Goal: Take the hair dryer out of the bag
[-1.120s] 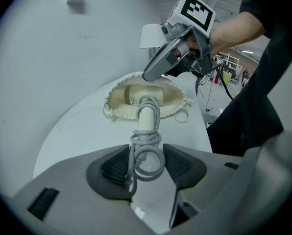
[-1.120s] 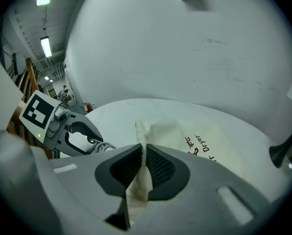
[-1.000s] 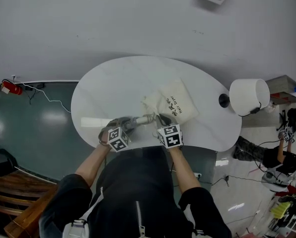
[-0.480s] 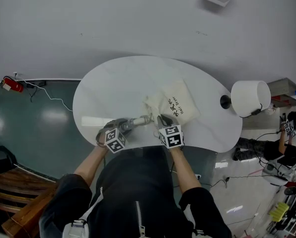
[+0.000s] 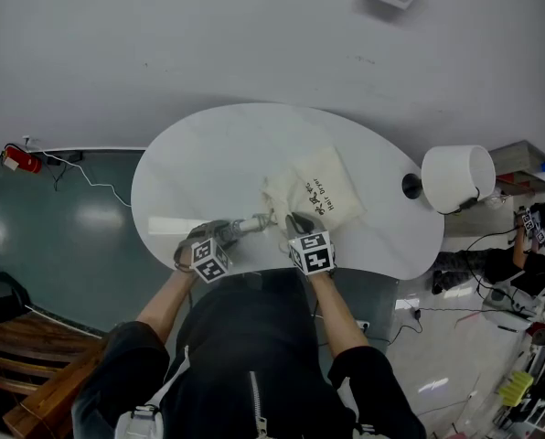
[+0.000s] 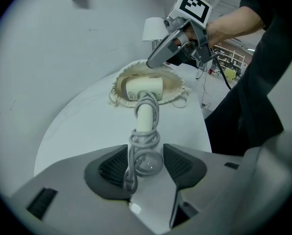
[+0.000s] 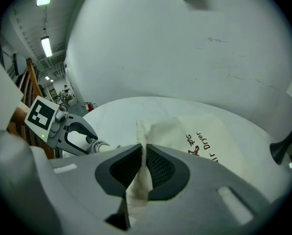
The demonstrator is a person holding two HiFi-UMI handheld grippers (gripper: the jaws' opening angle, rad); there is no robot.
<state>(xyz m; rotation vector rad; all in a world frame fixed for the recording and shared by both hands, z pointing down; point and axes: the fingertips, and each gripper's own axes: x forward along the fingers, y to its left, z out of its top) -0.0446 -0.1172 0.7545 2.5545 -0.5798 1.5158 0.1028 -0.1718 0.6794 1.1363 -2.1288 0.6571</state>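
**Table.** A white oval table (image 5: 208, 154) carries a cream cloth bag (image 5: 320, 190) and a white lamp (image 5: 457, 179) at its right edge.

**Bag.** The bag lies flat with its mouth towards the person. The mouth is gathered and stands open around the dryer head. Dark print on the upper face reads "Hair Dryer". The characters beside it are too small to read.

**Dryer.** The white dryer (image 6: 145, 88) lies on the table, partly out of the bag. The head is inside the bag mouth. The handle projects out towards the left gripper. A grey cord (image 6: 145, 136) is wound in loops around the handle. A small label on the head is not legible.

**Left gripper.** The left gripper (image 6: 145, 163) clamps the end of the handle, with loops of cord between its 2 pads. The jaws stand wide, set by the width of the handle. In the head view it sits at the near table edge, left of the bag.

**Right gripper.** The right gripper (image 7: 142, 168) pinches a fold of the bag's rim. Its jaws are nearly together, with only the cloth between them. It is just right of the dryer handle, at the mouth.

**Markers.** Each gripper carries a cube with black-and-white square markers.
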